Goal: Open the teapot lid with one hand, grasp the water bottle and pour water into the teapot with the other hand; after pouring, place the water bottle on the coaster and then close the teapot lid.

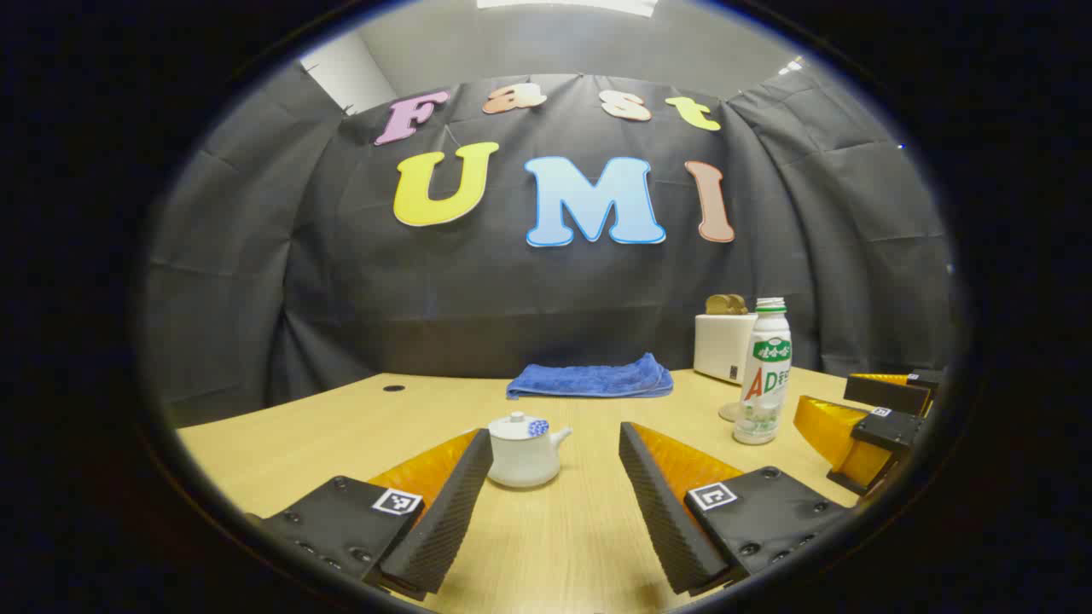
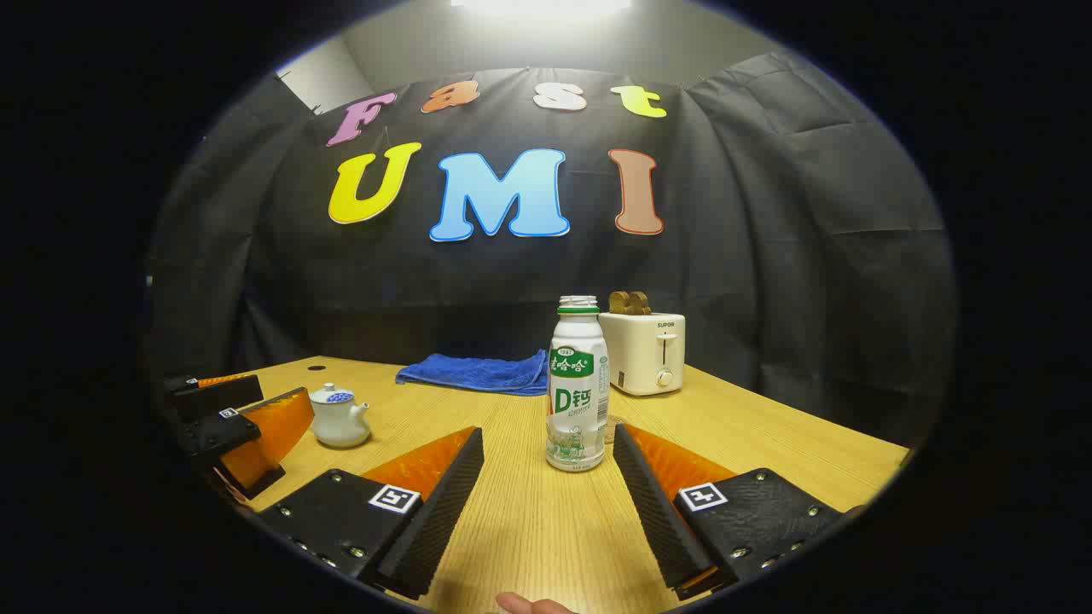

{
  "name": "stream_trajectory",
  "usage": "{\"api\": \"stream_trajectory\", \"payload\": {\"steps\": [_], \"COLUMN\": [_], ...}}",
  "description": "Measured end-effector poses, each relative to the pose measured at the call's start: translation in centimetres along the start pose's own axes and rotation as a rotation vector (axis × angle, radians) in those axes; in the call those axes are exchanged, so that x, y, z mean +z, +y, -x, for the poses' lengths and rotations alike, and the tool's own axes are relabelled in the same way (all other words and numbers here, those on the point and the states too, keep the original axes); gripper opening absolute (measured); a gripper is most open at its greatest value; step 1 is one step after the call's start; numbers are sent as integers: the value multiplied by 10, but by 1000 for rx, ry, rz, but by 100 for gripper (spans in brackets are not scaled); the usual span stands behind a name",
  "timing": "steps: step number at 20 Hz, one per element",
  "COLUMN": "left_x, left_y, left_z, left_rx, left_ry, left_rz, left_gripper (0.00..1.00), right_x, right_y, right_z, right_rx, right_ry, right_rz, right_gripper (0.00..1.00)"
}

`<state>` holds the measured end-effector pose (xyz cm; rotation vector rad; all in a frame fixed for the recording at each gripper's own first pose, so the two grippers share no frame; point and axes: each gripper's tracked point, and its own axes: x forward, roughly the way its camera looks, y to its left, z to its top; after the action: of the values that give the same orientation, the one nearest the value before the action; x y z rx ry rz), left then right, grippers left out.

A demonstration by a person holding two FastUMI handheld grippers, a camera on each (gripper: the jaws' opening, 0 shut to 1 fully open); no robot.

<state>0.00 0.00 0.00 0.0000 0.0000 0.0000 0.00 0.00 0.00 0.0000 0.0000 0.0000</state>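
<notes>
A small white teapot (image 1: 522, 456) with blue dots stands on the wooden table (image 1: 546, 546), its lid (image 1: 516, 423) on. It sits just beyond my left gripper (image 1: 554, 435), whose fingers are spread wide and hold nothing. To its right stands a white water bottle (image 1: 762, 375) with a green label, upright, and a pale round coaster (image 1: 728, 412) peeks out behind the bottle's base. In the right gripper view the bottle (image 2: 577, 384) stands just ahead of my right gripper (image 2: 548, 433), which is open and empty. The teapot (image 2: 339, 416) is off to the left there, near the left gripper (image 2: 235, 426).
A folded blue towel (image 1: 589, 378) lies at the back of the table against the black cloth wall. A white toaster (image 2: 644, 351) with toast in it stands at the back right. A fingertip (image 2: 520, 604) shows at the bottom edge of the right gripper view.
</notes>
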Motion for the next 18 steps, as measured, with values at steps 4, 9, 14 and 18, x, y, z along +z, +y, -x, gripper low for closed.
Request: {"api": "stream_trajectory", "payload": {"steps": [4,9,14,18], "left_x": [0,-1,0,0], "left_y": [0,0,0,3], "left_z": [0,0,0,-4], "left_rx": [0,0,0,13], "left_ry": [0,0,0,-4], "left_rz": [0,0,0,-1], "left_gripper": [100,100,100,100], "right_x": [-1,0,0,0], "right_y": [0,0,0,0], "right_z": [0,0,0,0], "right_rx": [0,0,0,0], "right_ry": [0,0,0,0], "right_rz": [0,0,0,0], "right_gripper": [95,95,95,95]}}
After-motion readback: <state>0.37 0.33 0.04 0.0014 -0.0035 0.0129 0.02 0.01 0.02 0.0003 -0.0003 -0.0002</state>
